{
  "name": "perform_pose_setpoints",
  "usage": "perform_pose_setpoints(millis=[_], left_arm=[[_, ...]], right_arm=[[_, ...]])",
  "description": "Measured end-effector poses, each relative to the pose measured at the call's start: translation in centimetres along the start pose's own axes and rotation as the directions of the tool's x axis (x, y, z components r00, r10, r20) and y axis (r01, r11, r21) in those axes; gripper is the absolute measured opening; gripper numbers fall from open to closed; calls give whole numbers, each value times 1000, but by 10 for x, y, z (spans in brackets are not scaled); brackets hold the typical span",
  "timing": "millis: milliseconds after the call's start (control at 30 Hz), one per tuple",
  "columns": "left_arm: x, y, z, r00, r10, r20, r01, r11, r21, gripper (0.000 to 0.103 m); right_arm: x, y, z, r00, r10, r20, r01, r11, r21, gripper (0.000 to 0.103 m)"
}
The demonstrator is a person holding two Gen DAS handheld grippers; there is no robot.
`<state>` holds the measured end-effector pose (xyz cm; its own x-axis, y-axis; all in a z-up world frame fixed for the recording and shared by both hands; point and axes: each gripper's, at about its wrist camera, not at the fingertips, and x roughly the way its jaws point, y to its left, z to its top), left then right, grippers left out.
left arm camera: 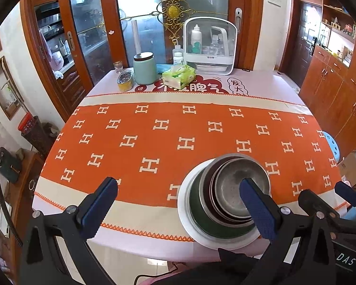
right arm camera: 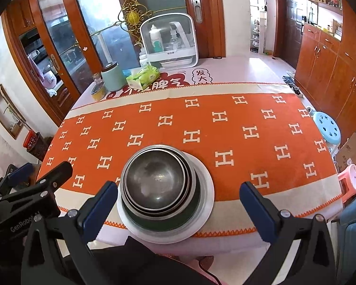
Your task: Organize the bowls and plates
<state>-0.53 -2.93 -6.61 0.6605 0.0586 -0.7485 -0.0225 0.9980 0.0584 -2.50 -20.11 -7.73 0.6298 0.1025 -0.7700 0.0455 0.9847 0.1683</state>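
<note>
With both claws, left gripper (left arm camera: 178,197) and right gripper (right arm camera: 179,197), spread wide and empty, I'd lift the top bowl (right arm camera: 155,181) by its rim, steadying the plate (right arm camera: 205,204)

Setting: a home dining room, as I see it from both wrist views. I face a dining table (left arm camera: 261,83) under an orange patterned cloth (left arm camera: 154,128). At its far end: a tissue pack (left arm camera: 178,76), a mint-green canister (left arm camera: 144,67), and a white storage box of bottles (left arm camera: 210,45). Behind it, wood-framed glass doors (left arm camera: 140,16) with gilt ornament. To my right, wooden cabinets (right arm camera: 327,64), plastic stools (right arm camera: 326,127), shoes by a doorway.
</note>
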Motion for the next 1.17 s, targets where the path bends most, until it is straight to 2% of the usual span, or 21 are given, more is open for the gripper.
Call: perform_pose_setpoints(millis=[1167], left_arm=[[-5, -14, -4, 999, 48, -13, -48, 998, -39, 102]], right_arm=[[10, -17, 7, 999, 45, -29, -45, 999, -25, 103]])
